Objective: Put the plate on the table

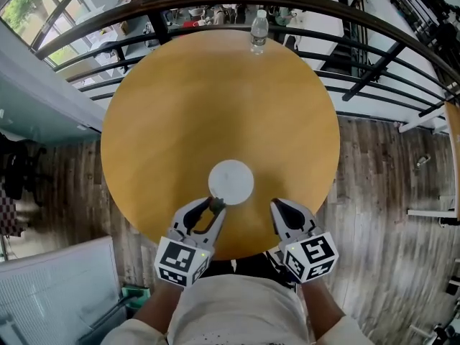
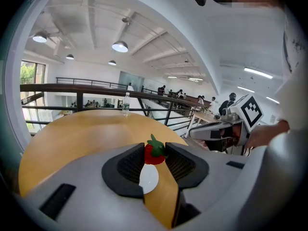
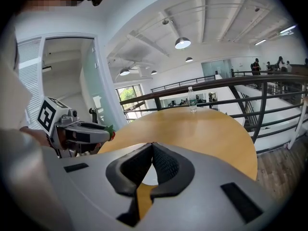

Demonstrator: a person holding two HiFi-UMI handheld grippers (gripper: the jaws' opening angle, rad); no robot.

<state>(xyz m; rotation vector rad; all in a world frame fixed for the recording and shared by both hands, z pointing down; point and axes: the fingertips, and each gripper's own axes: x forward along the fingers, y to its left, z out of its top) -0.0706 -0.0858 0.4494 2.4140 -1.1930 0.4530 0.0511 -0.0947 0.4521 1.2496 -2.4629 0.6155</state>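
Observation:
A small white plate [image 1: 231,182] lies flat on the round wooden table [image 1: 215,99], near its front edge. My left gripper [image 1: 215,206] hovers just short of the plate's near-left rim, shut on a red toy strawberry [image 2: 153,153] with green leaves. Under the berry, the left gripper view shows part of the plate [image 2: 148,178]. My right gripper [image 1: 276,206] hangs by the plate's near-right side, its tips touching and nothing between them. In the right gripper view the shut jaws [image 3: 152,145] frame a sliver of the plate [image 3: 150,174], and the left gripper [image 3: 82,134] shows at the left with the strawberry [image 3: 111,133].
A clear water bottle [image 1: 259,31] stands upright at the table's far edge. A dark metal railing [image 1: 374,63] curves behind the table. Wooden floor [image 1: 388,185] lies to the right, and a white cabinet corner [image 1: 50,286] sits at the lower left.

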